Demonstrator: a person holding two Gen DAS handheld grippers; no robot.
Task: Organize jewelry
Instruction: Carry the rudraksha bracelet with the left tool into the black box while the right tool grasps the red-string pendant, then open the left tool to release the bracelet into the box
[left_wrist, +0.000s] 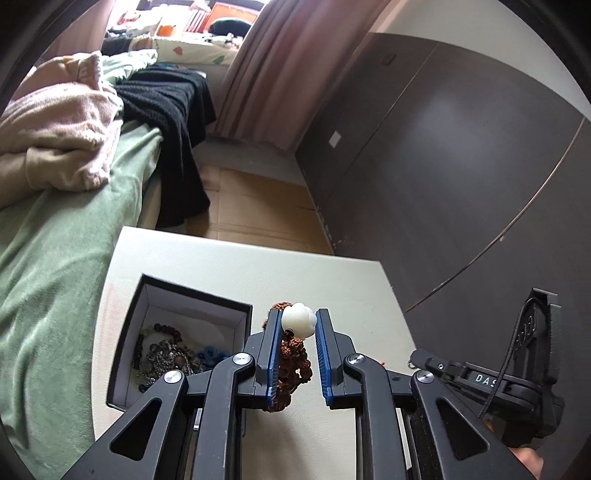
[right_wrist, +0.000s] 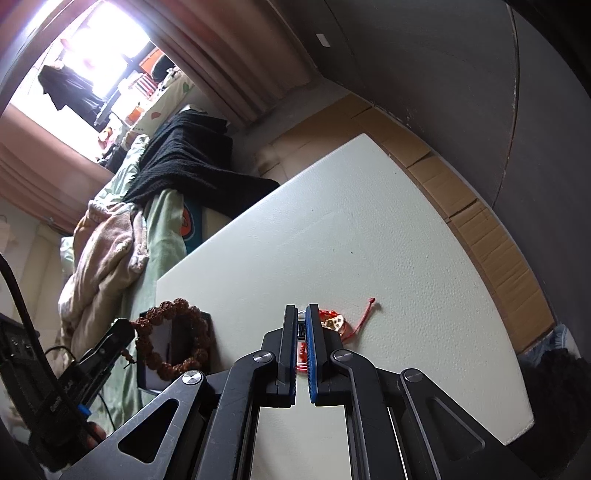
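Now a brown bead bracelet (left_wrist: 293, 363) is pinched by its white bead in the left gripper (left_wrist: 298, 325) just right of the box (left_wrist: 236, 306), awaiting release over it, while a red cord bracelet (right_wrist: 334, 323) on the table (right_wrist: 369, 229) is clamped in the right gripper (right_wrist: 303, 317).

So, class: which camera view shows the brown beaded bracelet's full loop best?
The right wrist view: the brown beaded bracelet hangs as a whole ring from the left gripper. The left wrist view shows only bunched beads and a white bead between its fingers.
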